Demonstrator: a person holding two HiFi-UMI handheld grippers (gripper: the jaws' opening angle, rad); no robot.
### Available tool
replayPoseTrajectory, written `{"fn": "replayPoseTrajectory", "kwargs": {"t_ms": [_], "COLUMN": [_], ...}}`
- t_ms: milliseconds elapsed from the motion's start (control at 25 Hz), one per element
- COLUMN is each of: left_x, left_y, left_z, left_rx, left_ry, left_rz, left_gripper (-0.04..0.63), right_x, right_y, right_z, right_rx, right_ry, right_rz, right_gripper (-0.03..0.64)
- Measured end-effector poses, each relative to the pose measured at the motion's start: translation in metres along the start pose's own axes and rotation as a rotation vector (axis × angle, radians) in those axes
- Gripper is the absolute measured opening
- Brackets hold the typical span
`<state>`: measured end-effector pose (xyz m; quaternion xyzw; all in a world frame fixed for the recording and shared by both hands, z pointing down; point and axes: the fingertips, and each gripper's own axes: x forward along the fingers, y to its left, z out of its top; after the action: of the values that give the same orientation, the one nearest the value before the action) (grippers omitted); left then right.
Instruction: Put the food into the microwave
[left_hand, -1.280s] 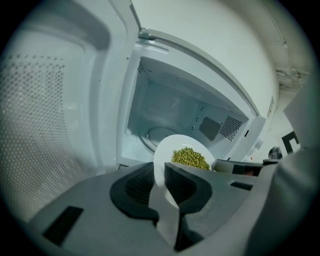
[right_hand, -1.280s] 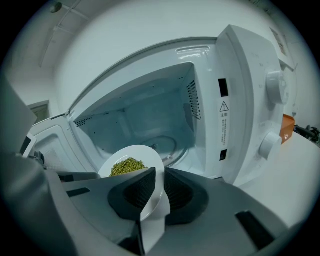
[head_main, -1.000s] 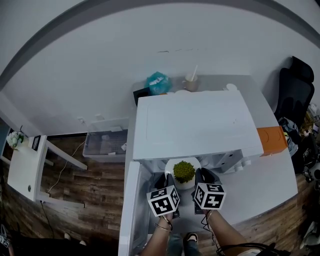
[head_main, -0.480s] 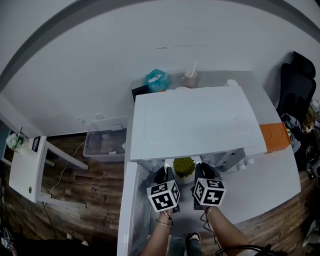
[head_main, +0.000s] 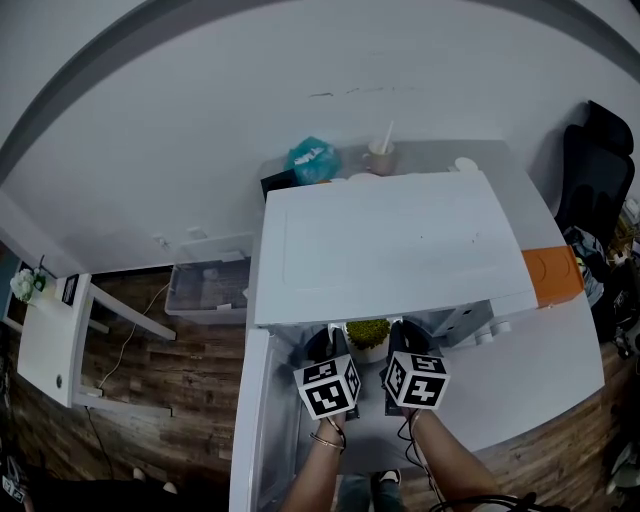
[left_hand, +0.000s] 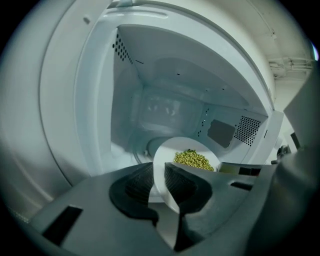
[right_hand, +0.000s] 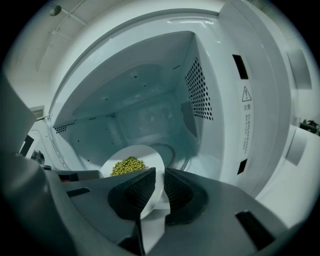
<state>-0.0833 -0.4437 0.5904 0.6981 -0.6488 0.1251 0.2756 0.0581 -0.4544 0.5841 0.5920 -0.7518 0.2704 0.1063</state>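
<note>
Food, a heap of small green peas or beans, rides on a white plate at the mouth of the open microwave, at the 6 o'clock edge of the cavity and, by my reading, not yet set down. The left gripper is clamped on the plate's rim at its 9 o'clock, jaws closed down to the rim's thickness. The right gripper pinches the rim at 3 o'clock in the same way.

To do this step well, both grippers should travel level and at one pace toward 12 o'clock, so the plate neither tips nor twists and the loose heap does not roll. The plate should clear the sill, then come down centred on the turntable. The jaws should open only once the plate's weight rests there.

Both grippers point to 12 o'clock, side by side and near each other, entering from 6 o'clock. The door stands swung out at 8 o'clock.
</note>
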Motion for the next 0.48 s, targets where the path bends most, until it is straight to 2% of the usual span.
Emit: {"fn": "replayPoseTrajectory", "kwargs": {"t_ms": [480], "left_x": [0.014], "left_y": [0.004], "left_z": [0.009], "left_rx": [0.022], "left_ry": [-0.045], "left_rz": [0.03], "left_gripper": [0.069], "right_x": [0.016], "right_y": [0.001], "right_z": [0.007], "right_rx": [-0.001], "right_ry": [-0.025], "right_rz": [-0.019], "right_gripper": [0.055]}}
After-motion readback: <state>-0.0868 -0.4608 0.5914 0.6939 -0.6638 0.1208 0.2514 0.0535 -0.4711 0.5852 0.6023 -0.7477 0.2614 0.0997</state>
